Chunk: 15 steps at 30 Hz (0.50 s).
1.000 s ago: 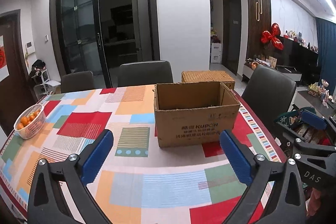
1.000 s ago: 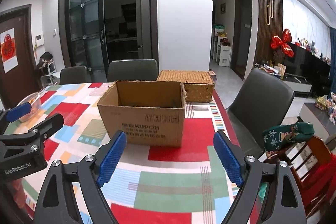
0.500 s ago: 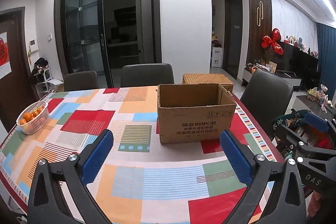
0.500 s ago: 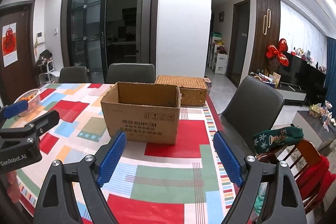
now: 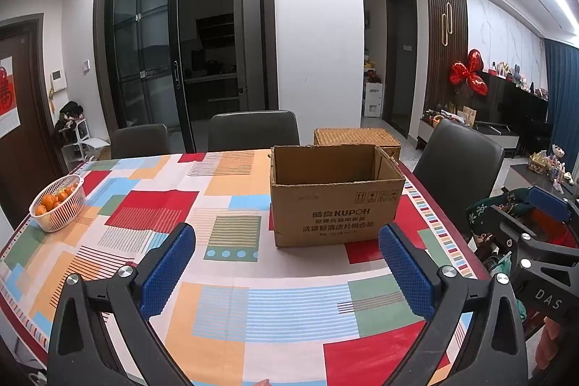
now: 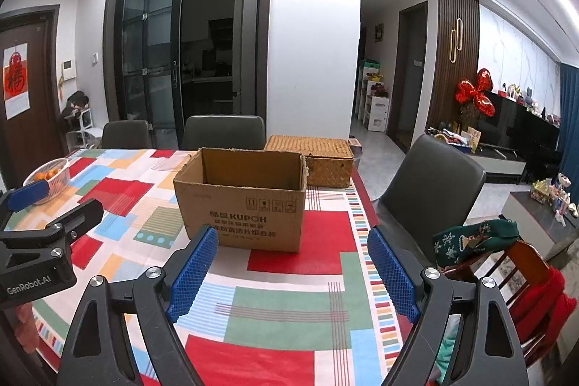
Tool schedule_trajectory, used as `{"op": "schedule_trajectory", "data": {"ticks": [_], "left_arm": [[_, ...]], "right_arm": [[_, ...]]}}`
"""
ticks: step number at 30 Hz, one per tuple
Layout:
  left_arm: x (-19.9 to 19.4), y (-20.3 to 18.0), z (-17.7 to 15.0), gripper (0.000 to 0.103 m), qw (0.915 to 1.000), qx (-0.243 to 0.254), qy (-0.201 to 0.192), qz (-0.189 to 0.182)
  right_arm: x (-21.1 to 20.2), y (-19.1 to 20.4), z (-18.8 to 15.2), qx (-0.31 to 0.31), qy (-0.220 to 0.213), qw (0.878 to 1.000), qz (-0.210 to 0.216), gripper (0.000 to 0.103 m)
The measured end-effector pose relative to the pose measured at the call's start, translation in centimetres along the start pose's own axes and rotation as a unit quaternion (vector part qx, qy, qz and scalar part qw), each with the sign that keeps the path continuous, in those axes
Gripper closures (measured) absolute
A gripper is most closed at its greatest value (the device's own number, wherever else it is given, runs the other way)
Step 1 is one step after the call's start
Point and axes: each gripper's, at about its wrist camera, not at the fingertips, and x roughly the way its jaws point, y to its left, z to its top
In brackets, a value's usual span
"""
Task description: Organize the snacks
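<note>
An open brown cardboard box [image 5: 336,201] printed KUPOH stands upright on the patchwork tablecloth [image 5: 231,295]; it also shows in the right wrist view [image 6: 242,201]. Its inside bottom is hidden. No snacks show. My left gripper [image 5: 286,263] is open and empty, held above the near part of the table, short of the box. My right gripper [image 6: 293,263] is open and empty, also short of the box. The left gripper shows at the left edge of the right wrist view [image 6: 39,230], the right gripper at the right edge of the left wrist view [image 5: 535,241].
A white basket of oranges [image 5: 58,201] sits at the table's left edge. A woven wicker box [image 6: 315,158] stands behind the cardboard box. Dark chairs [image 5: 253,129] surround the table, one at the right [image 6: 430,183]. A wooden chair with green and red cloth [image 6: 506,255] is at right.
Both grippers have drawn back and risen a little, so the box looks smaller and farther. Both stay open and empty.
</note>
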Motion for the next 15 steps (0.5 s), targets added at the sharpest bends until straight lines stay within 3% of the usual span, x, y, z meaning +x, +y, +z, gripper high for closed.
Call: {"op": "schedule_trajectory", "data": {"ticks": [15], "left_arm": [[0.09,-0.03,-0.51,0.000,1.0000,-0.001,0.002,-0.008]], "right_arm": [[-0.12,0.03,-0.10,0.000,0.003,1.000,0.002,0.017]]}}
